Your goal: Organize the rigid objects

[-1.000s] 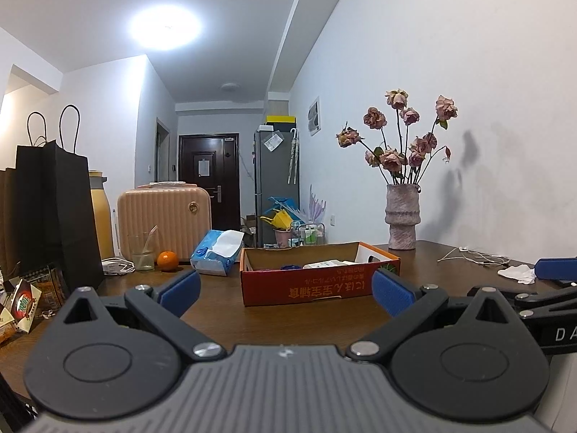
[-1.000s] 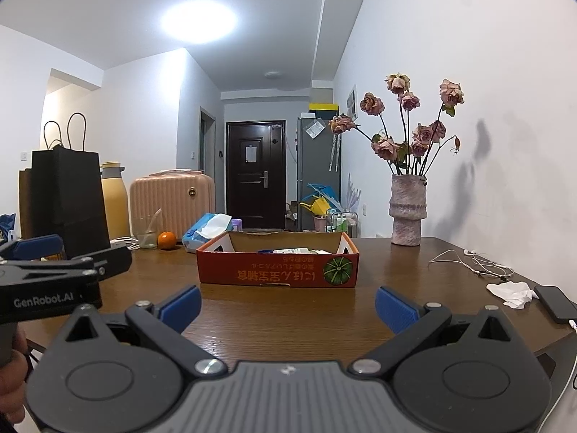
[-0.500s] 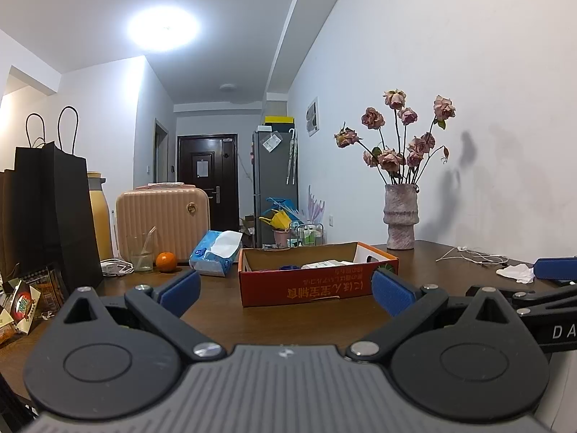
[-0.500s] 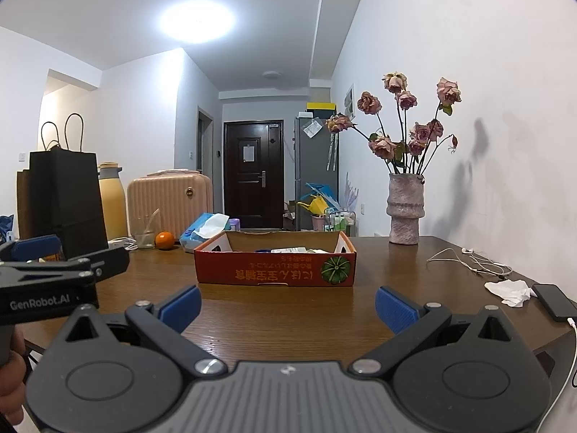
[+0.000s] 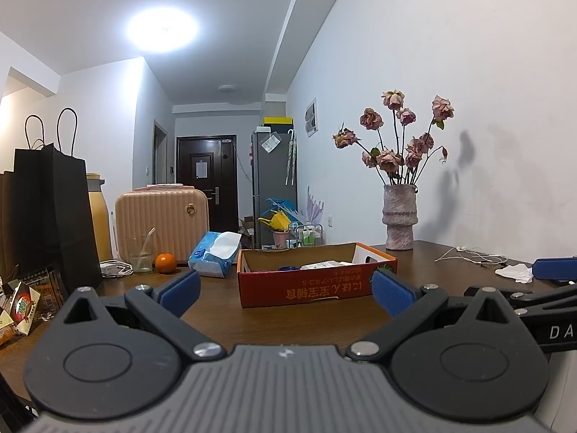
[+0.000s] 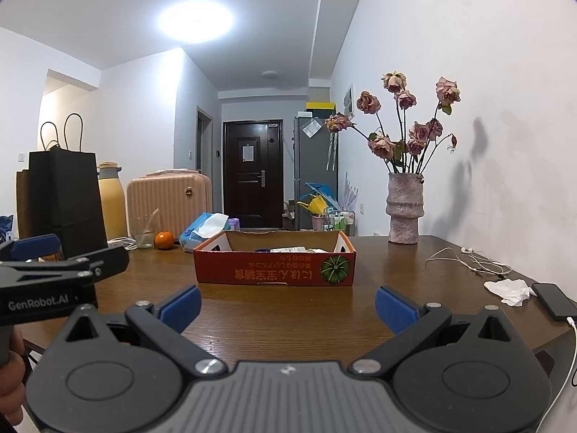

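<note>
Both the left hand-held gripper [image 5: 285,288] and the right hand-held gripper [image 6: 286,301] hover with blue pads spread wide, empty, above the wooden surface [image 6: 288,310]. Beyond them sits a red cardboard box [image 6: 274,270], its contents largely hidden by the walls; farther back, a vase of dried roses [image 6: 403,209] stands by the wall.

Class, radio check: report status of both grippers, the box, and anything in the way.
Left gripper open, empty. Right gripper open, empty. Red cardboard box ahead on table, items inside, untouched. Path to box looks unobstructed.
</note>
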`<state>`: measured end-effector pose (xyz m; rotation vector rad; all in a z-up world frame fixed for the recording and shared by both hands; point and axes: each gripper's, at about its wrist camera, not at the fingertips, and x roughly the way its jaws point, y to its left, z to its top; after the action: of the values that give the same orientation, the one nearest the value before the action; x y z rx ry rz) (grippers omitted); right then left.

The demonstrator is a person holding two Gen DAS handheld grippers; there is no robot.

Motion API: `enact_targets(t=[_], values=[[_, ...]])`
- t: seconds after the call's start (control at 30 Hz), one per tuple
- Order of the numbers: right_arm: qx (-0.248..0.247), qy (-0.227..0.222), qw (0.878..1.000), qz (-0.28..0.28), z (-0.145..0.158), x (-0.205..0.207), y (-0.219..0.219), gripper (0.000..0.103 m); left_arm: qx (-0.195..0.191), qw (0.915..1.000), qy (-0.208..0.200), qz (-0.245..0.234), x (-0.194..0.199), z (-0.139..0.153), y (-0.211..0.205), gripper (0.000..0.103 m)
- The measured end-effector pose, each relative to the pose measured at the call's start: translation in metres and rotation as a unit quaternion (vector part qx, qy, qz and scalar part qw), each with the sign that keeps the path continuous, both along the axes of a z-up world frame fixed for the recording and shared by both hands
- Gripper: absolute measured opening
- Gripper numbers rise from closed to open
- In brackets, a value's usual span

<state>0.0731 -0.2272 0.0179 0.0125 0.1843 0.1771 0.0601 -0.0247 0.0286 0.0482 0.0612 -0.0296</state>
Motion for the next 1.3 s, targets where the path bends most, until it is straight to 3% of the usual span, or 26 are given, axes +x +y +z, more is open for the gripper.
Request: enact_targets(t=[1.3], values=[[0.0,0.0,1.0,-0.001,0.002,0.0015,-0.0001,0.103,-0.001,1.0,0.002,-0.003,-0.0021,-0.0018,0.0005,0.103]])
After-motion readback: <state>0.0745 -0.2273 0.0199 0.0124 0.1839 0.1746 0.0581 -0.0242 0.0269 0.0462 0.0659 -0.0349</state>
